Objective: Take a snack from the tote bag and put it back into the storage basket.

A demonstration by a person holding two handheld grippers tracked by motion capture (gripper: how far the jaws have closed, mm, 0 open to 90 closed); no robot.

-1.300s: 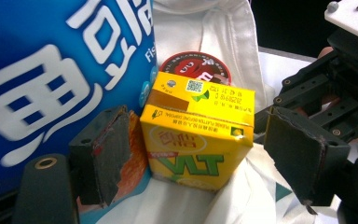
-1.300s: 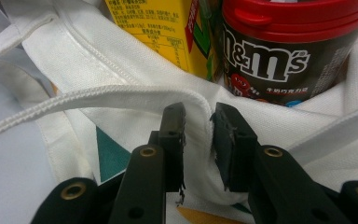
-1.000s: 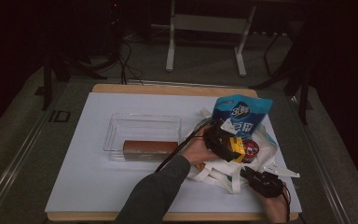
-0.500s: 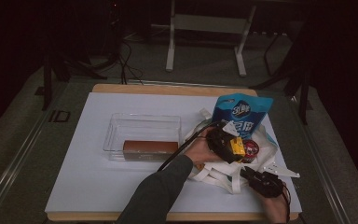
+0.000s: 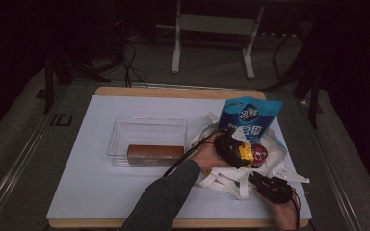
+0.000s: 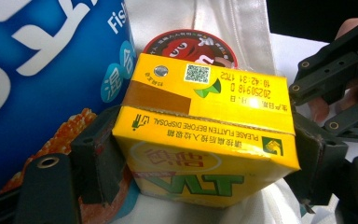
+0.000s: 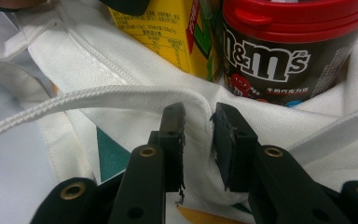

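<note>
A white tote bag [image 5: 221, 175] lies open at the table's right. A blue snack bag [image 5: 248, 118] and a red-lidded M&M's jar [image 5: 259, 154] stand inside it. My left gripper [image 5: 233, 149] is shut on a yellow drink carton [image 5: 244, 153] and holds it in the bag's mouth beside the jar. In the left gripper view the carton [image 6: 205, 126] fills the space between the jaws, with the jar [image 6: 191, 46] and the snack bag [image 6: 42, 70] behind it. My right gripper [image 5: 259, 180] pinches the bag's near rim [image 7: 121, 84], with the fabric bunched between its jaws [image 7: 198, 121].
A clear plastic container [image 5: 147, 122] holding a brown box [image 5: 155, 152] sits left of the bag on the white mat [image 5: 101, 192]. The bag's straps trail toward the front edge. The mat's right edge runs close to the bag.
</note>
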